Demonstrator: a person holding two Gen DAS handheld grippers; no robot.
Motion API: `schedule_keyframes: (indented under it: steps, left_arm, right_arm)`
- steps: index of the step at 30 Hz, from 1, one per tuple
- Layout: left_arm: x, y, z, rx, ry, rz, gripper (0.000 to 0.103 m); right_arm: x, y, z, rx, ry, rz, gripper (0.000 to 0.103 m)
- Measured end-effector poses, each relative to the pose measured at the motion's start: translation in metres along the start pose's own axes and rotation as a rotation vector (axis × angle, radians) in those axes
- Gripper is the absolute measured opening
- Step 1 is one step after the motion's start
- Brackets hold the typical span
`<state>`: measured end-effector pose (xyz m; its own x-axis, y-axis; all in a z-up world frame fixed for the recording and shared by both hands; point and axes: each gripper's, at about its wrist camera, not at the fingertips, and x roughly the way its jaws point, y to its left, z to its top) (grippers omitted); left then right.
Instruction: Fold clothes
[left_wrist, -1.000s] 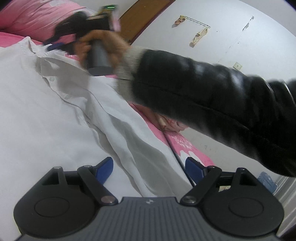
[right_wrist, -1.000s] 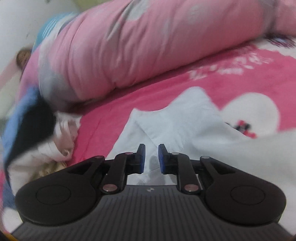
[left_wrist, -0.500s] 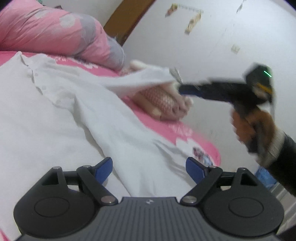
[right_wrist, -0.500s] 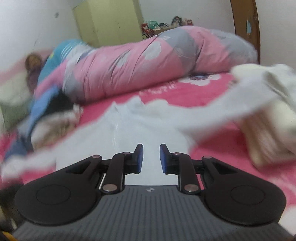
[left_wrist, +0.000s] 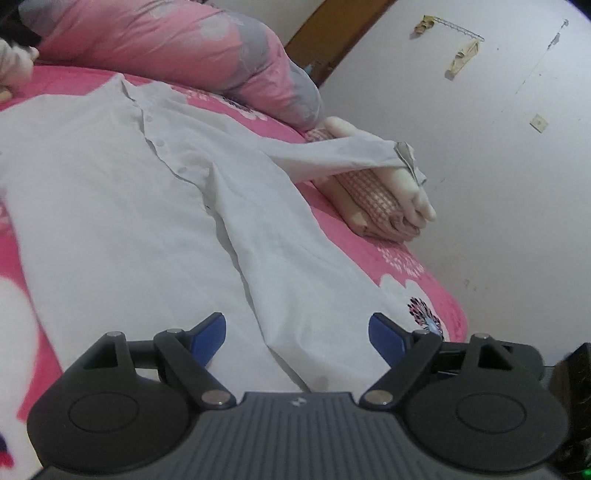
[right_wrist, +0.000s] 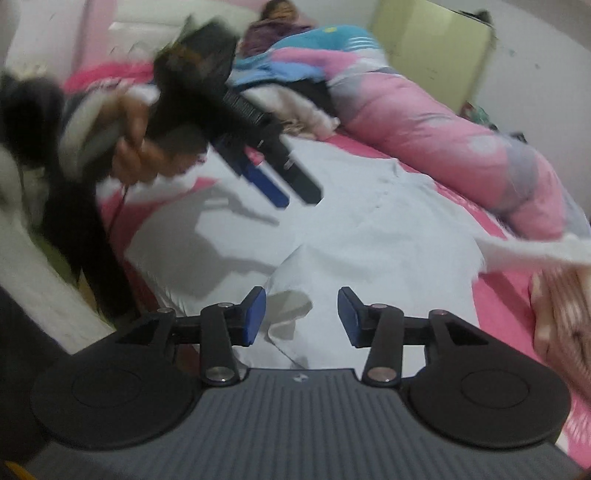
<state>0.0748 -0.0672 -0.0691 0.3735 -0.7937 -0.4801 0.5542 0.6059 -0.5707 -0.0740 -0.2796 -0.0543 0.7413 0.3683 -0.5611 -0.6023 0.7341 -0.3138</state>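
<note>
White cotton, that is the shirt (left_wrist: 122, 206): it lies flat and face up across the pink bedsheet (left_wrist: 399, 258), its button placket (left_wrist: 155, 136) running down from the collar, which points toward the long pink quilt roll (left_wrist: 166, 44) at the far side of the bed. One sleeve (left_wrist: 340, 158) stretches out sideways and drapes over a small stack of folded clothes (left_wrist: 373, 199), checked and cream, which sits on the sheet close to the white wall (left_wrist: 480, 166). The cuff hangs just past the top of that stack.

The left gripper (left_wrist: 297, 332) hovers low over the shirt's hem, its blue-padded fingers (left_wrist: 208, 336) spread wide with nothing between them. In the right wrist view the same gripper (right_wrist: 291, 184) appears blurred above the shirt's far side, held in the person's left hand (right_wrist: 136, 147), and casts a shadow on the cloth.

The right gripper (right_wrist: 301, 317) is also above the lower part of the shirt (right_wrist: 369, 240), its jaws moderately apart and empty. To its right the draped sleeve (right_wrist: 535, 251) shows as a pale blurred band over the folded stack (right_wrist: 561, 314). Beyond the quilt roll (right_wrist: 443, 136) stand a yellow-green cabinet (right_wrist: 432, 48) and a heap of blue and pink bedding (right_wrist: 314, 51).
</note>
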Motion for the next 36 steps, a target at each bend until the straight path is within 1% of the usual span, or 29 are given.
schedule_keyframes:
  steps: [3, 5, 6, 8, 9, 12, 13, 16, 18, 21, 23, 25, 28, 30, 32, 34, 36]
  left_arm:
    - [-0.005, -0.012, -0.006, 0.027, 0.004, 0.012, 0.085]
    - [-0.007, -0.021, -0.011, 0.058, 0.016, 0.019, 0.085]
    - [-0.007, -0.025, -0.014, 0.073, 0.024, 0.024, 0.085]
    - [-0.007, -0.034, -0.018, 0.103, 0.038, 0.033, 0.085]
    - [-0.006, -0.038, -0.019, 0.116, 0.041, 0.035, 0.085]
    - [0.000, -0.046, -0.019, 0.151, 0.053, 0.028, 0.085]
    - [0.004, -0.048, -0.018, 0.158, 0.060, 0.029, 0.085]
    - [0.017, -0.047, -0.011, 0.155, 0.077, 0.053, 0.085]
    - [0.023, -0.044, -0.005, 0.137, 0.068, 0.080, 0.085]
    - [0.031, -0.039, 0.003, 0.111, 0.054, 0.104, 0.084]
    - [0.036, -0.040, 0.007, 0.115, 0.056, 0.111, 0.084]
    - [0.042, -0.043, 0.010, 0.142, 0.060, 0.129, 0.083]
    - [0.051, -0.046, 0.018, 0.178, 0.067, 0.156, 0.082]
    - [0.058, -0.044, 0.026, 0.177, 0.067, 0.169, 0.078]
    - [0.067, -0.043, 0.034, 0.171, 0.065, 0.187, 0.069]
    - [0.073, -0.041, 0.040, 0.154, 0.070, 0.182, 0.065]
    - [0.076, -0.042, 0.043, 0.140, 0.075, 0.156, 0.063]
  right_arm:
    - [0.019, -0.008, -0.003, -0.039, 0.027, 0.005, 0.038]
    - [0.033, -0.016, -0.007, -0.030, 0.038, 0.005, 0.018]
    - [0.036, -0.020, -0.009, 0.001, 0.028, 0.009, 0.004]
    - [0.031, -0.042, -0.013, 0.155, -0.038, 0.001, 0.001]
    - [0.028, -0.053, -0.015, 0.236, -0.073, -0.004, 0.001]
    - [0.016, -0.093, -0.041, 0.515, -0.136, -0.032, 0.000]
    - [0.015, -0.102, -0.050, 0.573, -0.138, -0.044, 0.000]
    - [0.011, -0.116, -0.071, 0.688, -0.149, -0.082, 0.000]
    - [0.008, -0.124, -0.082, 0.756, -0.162, -0.102, 0.000]
    - [-0.001, -0.135, -0.101, 0.883, -0.198, -0.176, 0.000]
    - [0.003, -0.142, -0.118, 0.987, -0.218, -0.193, 0.000]
    - [0.007, -0.150, -0.135, 1.092, -0.238, -0.207, 0.000]
    - [0.009, -0.148, -0.141, 1.101, -0.261, -0.193, 0.000]
    - [0.006, -0.146, -0.142, 1.095, -0.295, -0.176, 0.000]
    - [0.004, -0.145, -0.142, 1.087, -0.323, -0.169, 0.001]
    - [-0.004, -0.146, -0.140, 1.078, -0.354, -0.147, 0.001]
    - [-0.011, -0.147, -0.135, 1.057, -0.382, -0.121, 0.001]
